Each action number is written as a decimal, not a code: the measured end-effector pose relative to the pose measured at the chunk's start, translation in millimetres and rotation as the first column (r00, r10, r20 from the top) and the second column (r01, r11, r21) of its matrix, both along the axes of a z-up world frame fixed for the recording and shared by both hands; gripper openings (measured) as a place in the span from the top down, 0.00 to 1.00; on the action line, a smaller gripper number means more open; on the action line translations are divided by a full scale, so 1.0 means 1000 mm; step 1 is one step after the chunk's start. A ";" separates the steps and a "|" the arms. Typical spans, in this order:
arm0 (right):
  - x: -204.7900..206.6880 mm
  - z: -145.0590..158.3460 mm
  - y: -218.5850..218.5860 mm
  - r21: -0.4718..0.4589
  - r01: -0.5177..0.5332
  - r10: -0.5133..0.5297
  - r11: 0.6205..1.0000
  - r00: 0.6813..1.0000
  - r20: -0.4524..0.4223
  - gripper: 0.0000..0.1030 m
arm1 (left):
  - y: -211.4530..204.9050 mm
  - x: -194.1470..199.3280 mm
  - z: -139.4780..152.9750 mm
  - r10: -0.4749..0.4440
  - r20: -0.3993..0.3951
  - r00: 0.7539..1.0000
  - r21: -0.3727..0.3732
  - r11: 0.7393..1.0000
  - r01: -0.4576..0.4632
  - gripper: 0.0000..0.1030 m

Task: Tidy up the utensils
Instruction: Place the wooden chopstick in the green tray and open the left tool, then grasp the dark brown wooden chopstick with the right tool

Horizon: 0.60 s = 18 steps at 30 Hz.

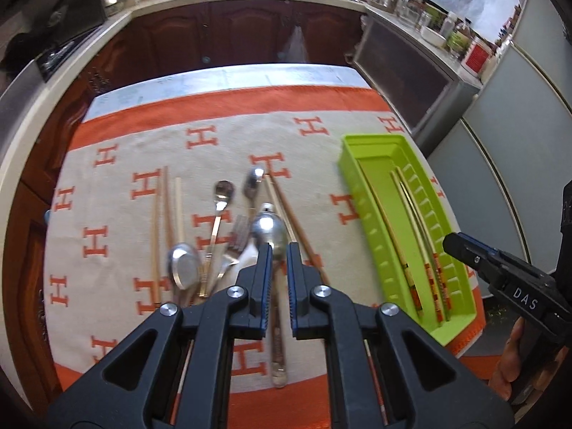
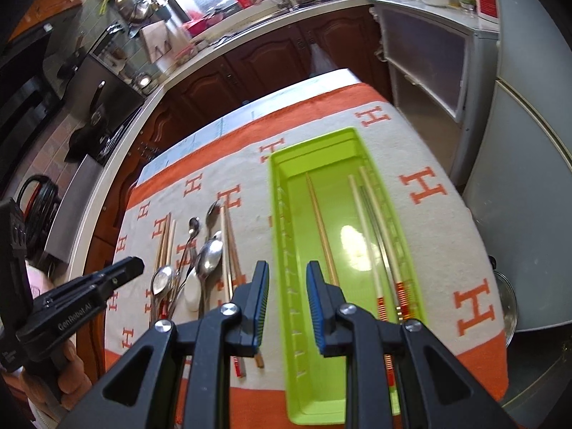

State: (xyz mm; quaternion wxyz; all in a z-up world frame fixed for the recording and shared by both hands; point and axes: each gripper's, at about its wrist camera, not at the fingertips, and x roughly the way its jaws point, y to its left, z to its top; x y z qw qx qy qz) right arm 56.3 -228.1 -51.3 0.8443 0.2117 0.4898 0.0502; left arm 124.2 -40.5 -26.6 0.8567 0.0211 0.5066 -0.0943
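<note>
Seemingly a pick-up is next. Under both claws spreads the orange-and-cream cloth (image 1: 118, 164). The green tray (image 1: 358, 186), holding chopsticks (image 1: 393, 239), sits to the right of the left claw (image 1: 279, 250) and directly beneath the right claw (image 2: 287, 271), which is spread and empty. The left claw is all but pressed together on nothing. The large spoon (image 1: 269, 227) lies just below its tips. Widen the claw first, straddle the handle rather than the bowl, then lift clear of the fork (image 1: 237, 236).

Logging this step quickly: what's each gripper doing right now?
Left gripper: shut on the large spoon.
Right gripper: open, holding nothing, above the green tray.
</note>
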 end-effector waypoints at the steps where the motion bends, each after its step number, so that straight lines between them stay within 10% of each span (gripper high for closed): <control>1: 0.002 -0.001 0.006 -0.002 -0.017 0.016 1.000 1.000 -0.004 0.79 | 0.006 -0.002 0.001 0.009 0.008 1.000 0.002 1.000 -0.009 0.89; 6: 0.009 -0.007 0.034 -0.006 -0.084 0.084 0.996 0.996 -0.023 0.79 | 0.030 -0.012 -0.005 0.050 0.027 0.998 0.017 0.999 -0.051 0.66; 18: 0.025 -0.049 0.090 -0.056 -0.227 0.219 0.972 0.967 -0.127 0.79 | 0.047 -0.023 -0.060 0.081 -0.039 0.996 0.028 0.996 -0.080 0.65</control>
